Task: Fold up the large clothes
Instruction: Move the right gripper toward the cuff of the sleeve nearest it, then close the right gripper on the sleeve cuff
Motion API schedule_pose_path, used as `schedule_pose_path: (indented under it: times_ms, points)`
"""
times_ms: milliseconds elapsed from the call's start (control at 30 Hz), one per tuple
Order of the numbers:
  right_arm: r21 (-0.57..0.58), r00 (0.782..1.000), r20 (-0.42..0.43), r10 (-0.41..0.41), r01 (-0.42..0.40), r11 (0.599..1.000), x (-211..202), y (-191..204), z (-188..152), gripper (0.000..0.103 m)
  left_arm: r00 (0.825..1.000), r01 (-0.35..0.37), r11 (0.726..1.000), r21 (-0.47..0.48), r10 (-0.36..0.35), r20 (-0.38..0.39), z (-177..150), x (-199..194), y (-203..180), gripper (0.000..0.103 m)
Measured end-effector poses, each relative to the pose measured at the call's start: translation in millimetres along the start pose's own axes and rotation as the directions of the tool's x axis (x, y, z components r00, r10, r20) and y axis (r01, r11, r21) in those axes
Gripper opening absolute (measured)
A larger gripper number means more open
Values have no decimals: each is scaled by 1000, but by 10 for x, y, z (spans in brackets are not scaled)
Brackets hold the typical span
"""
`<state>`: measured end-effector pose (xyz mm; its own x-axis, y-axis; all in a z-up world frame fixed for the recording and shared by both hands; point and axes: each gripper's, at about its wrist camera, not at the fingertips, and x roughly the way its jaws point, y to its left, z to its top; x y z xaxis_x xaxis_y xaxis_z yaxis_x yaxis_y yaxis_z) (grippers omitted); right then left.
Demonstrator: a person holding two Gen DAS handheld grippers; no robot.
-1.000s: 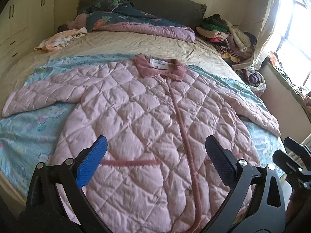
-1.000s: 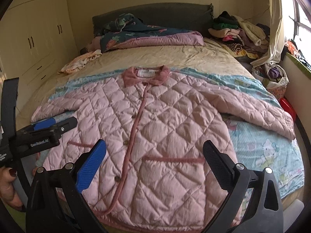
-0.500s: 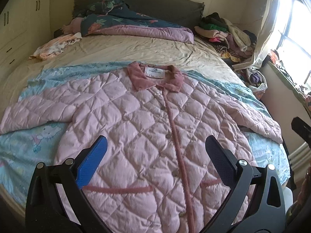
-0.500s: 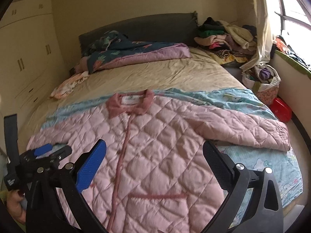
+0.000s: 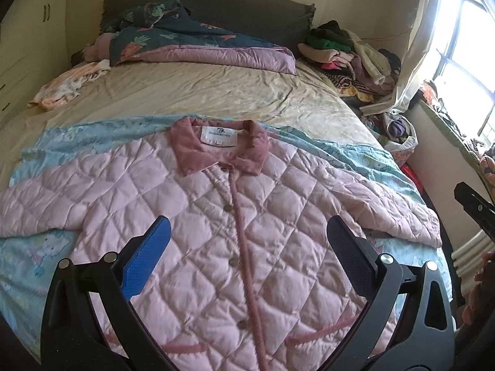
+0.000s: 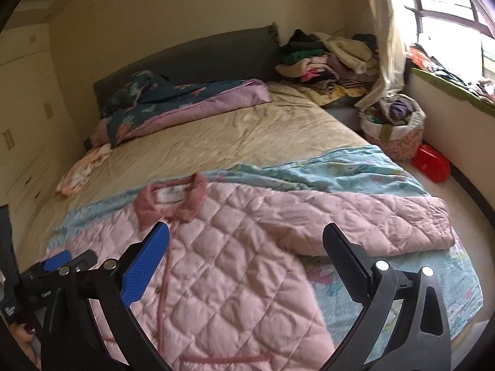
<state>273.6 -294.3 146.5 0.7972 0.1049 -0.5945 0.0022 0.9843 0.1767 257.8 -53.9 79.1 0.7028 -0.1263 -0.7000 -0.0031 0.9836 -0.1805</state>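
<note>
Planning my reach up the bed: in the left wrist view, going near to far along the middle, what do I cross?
Open left tongs → pink quilted jacket → its collar → beige sheet → purple-edged duvet → dark headboard.

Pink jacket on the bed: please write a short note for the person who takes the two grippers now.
Left gripper: open, holds nothing, above the jacket's front.
Right gripper: open, holds nothing, toward the right sleeve.
Pink quilted jacket: flat on the blue sheet, front up, buttoned, collar toward the headboard, both sleeves spread out.
Done: jacket laid out flat.
Left: every fold. Probably fold the sleeves in first, then the body.
</note>
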Motion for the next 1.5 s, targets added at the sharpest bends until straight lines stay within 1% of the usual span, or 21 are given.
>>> schedule_pose_path:
  times_ms: [200,433,467,533,567,733,833,900,967,1100,1200,1267,1367,1433,1500]
  points:
    - [72,999,17,-47,46,996,160,-331,127,99,1000,9,1000,11,-9,-23,80,188,-147,95]
    - [153,994,4,-113,111,982,370,-772,151,99,998,-14,1000,27,16,-63,136,518,-294,95]
    - [174,991,-6,-131,130,976,430,-874,135,99,997,-15,999,29,17,-71,136,567,-310,95]
    - [197,990,-14,-141,141,970,521,-1007,111,99,996,-18,999,35,21,-82,127,675,-346,95]
    - [213,986,-31,-162,164,963,597,-1110,84,99,996,-22,999,39,25,-86,126,725,-368,95]
    - [277,977,-76,-201,215,937,829,-1516,-50,99,993,-28,998,51,33,-114,89,987,-486,95]
    - [305,968,-94,-233,251,919,968,-1770,-143,99,992,-8,999,38,12,-126,73,1115,-548,95]
    - [322,955,-132,-265,294,900,1063,-1937,-216,99,991,6,1000,19,-4,-137,58,1186,-580,95]
    - [355,942,-167,-291,333,874,1148,-2129,-317,99,989,5,1000,22,-2,-145,48,1253,-627,95]
    - [392,919,-205,-337,393,832,1245,-2397,-444,99,989,-6,999,52,13,-150,10,1371,-744,95]
    - [419,907,-218,-359,419,805,1275,-2555,-514,99,988,-5,997,73,17,-156,-36,1463,-834,95]
    - [452,898,-242,-367,439,776,1290,-2688,-588,99,986,9,997,79,5,-169,-74,1517,-881,95]
    - [500,893,-255,-370,449,741,1304,-2858,-669,99,982,36,996,81,-20,-189,-115,1610,-937,95]
    - [529,890,-266,-370,456,716,1340,-2985,-724,99,982,25,995,98,-6,-186,-138,1668,-976,95]
    - [566,895,-285,-344,447,693,1404,-3112,-788,99,982,18,994,109,3,-190,-150,1718,-973,95]
